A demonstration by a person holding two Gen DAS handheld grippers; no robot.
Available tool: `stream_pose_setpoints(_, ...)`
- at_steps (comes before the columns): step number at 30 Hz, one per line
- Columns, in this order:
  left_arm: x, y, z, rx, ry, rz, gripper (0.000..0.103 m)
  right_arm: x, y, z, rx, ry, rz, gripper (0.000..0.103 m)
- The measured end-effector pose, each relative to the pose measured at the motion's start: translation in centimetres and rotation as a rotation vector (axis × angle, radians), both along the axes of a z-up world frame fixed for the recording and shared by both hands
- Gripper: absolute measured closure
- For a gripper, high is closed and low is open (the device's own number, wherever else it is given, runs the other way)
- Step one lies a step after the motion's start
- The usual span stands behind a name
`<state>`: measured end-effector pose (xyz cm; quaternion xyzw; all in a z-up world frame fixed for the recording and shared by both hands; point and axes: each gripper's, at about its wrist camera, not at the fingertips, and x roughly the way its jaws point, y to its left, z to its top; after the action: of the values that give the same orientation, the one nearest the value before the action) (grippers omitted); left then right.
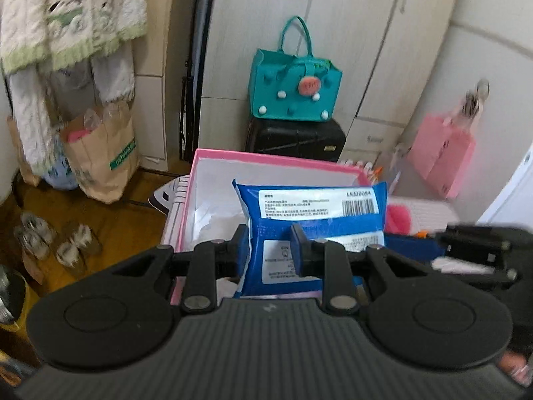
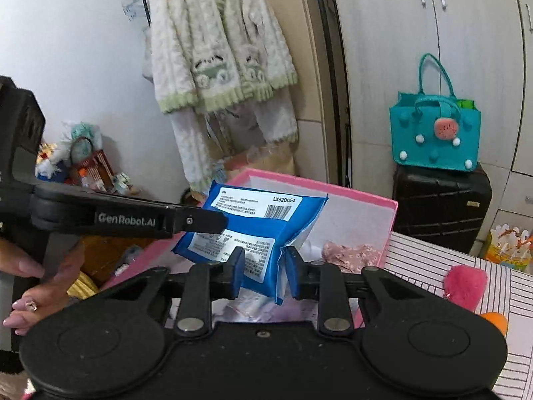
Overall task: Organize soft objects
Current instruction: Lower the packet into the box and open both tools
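Both grippers point level over the pink box [image 2: 349, 196]: the left gripper [image 1: 269, 250] and the right gripper [image 2: 265, 275] each clamp a lower edge of the same blue packet [image 2: 253, 220], held up above the box opening. The box has white inner walls and holds a pink floral cloth [image 2: 353, 253] plus crumpled white stuff; it sits by a striped surface [image 2: 433, 266] with a pink fluffy ball [image 2: 464, 285]. The packet is a puffy, glossy blue pouch with white printed labels and a barcode.
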<state>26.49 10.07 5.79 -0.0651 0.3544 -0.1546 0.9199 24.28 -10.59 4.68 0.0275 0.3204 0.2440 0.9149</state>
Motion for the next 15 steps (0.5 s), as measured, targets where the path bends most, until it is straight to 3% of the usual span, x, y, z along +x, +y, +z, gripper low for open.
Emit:
stream_pose_setpoints(4,1.0,-0.7,-1.4,0.070,-0.002,-0.017,0.079,1.3,0.5,-1.0,-0.037,0.023,0.007,0.072)
stream_pose_setpoints(12,2.5,-1.5,-2.8,0.114,0.036,-0.033,0.078,3.0,1.4,-2.5,-0.151,0.032,0.017,0.071)
stream_pose_setpoints(15,2.3,-2.3,-3.7,0.191,0.026,-0.024,0.078,3.3,1.9,-3.1,-0.183,0.033,0.022,0.071)
